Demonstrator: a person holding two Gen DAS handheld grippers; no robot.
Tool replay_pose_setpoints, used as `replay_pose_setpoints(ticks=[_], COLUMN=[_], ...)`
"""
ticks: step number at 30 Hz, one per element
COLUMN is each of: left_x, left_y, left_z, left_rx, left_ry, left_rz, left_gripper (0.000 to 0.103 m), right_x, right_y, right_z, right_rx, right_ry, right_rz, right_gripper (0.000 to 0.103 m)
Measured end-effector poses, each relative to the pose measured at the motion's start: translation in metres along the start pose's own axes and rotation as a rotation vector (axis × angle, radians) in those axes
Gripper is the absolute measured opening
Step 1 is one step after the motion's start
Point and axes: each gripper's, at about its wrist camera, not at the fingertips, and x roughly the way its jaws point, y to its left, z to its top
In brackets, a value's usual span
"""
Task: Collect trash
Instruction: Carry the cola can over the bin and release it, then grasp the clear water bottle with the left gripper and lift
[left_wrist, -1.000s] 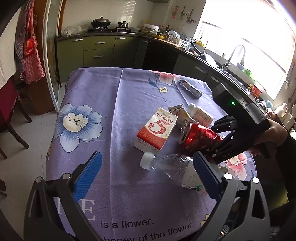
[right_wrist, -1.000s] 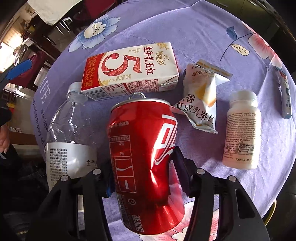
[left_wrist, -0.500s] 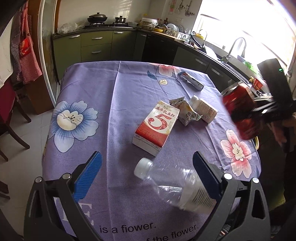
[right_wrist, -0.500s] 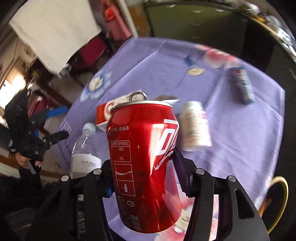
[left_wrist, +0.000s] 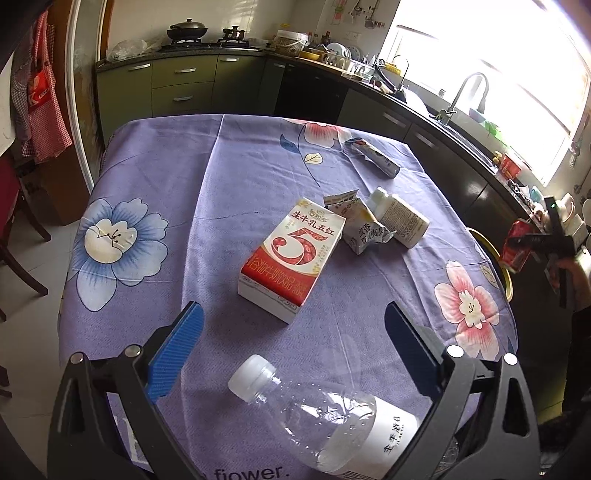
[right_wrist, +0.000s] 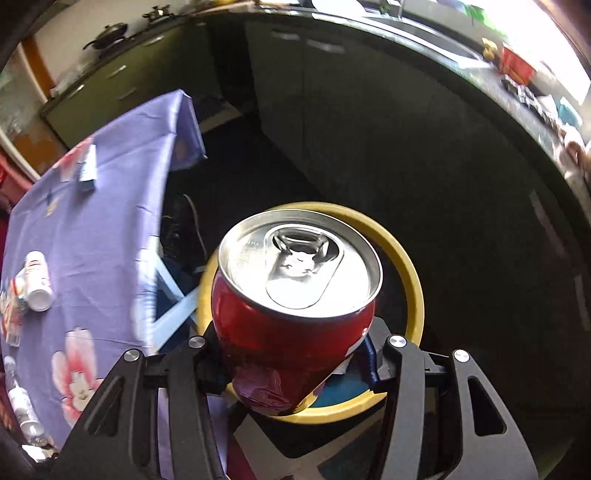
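My right gripper (right_wrist: 295, 354) is shut on a dented red soda can (right_wrist: 295, 295) and holds it over a yellow-rimmed bin (right_wrist: 413, 280) beside the table; the can also shows in the left wrist view (left_wrist: 517, 245). My left gripper (left_wrist: 291, 339) is open and empty above the purple flowered tablecloth (left_wrist: 166, 192). A clear plastic bottle (left_wrist: 332, 417) lies between its fingers. A red and white milk carton (left_wrist: 295, 254), a crumpled wrapper (left_wrist: 364, 229), a white pill bottle (left_wrist: 400, 218) and a small tube-like wrapper (left_wrist: 373, 155) lie farther on.
Kitchen cabinets and a stove (left_wrist: 184, 74) stand behind the table. A sink counter (left_wrist: 461, 110) runs along the right under a bright window. A dark chair (left_wrist: 14, 236) stands at the left. The bin's rim (left_wrist: 498, 266) shows past the table's right edge.
My right gripper carried the can off the table, to the right, and tipped it over the yellow bin. My left gripper stayed open and drew back a little from the bottle.
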Motion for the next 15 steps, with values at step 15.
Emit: replay_pose_setpoints(ticks=[15], left_x=[-0.016], left_y=[-0.015], left_z=[0.005], left_rx=[0.066], left_ry=[-0.001], left_rz=[-0.024], left_gripper=[0.094], right_x=[0.012], right_y=[-0.026], right_z=[-0.009], right_rx=[0.084], right_ry=[-0.036], right_rz=[-0.027], right_gripper=[0.072])
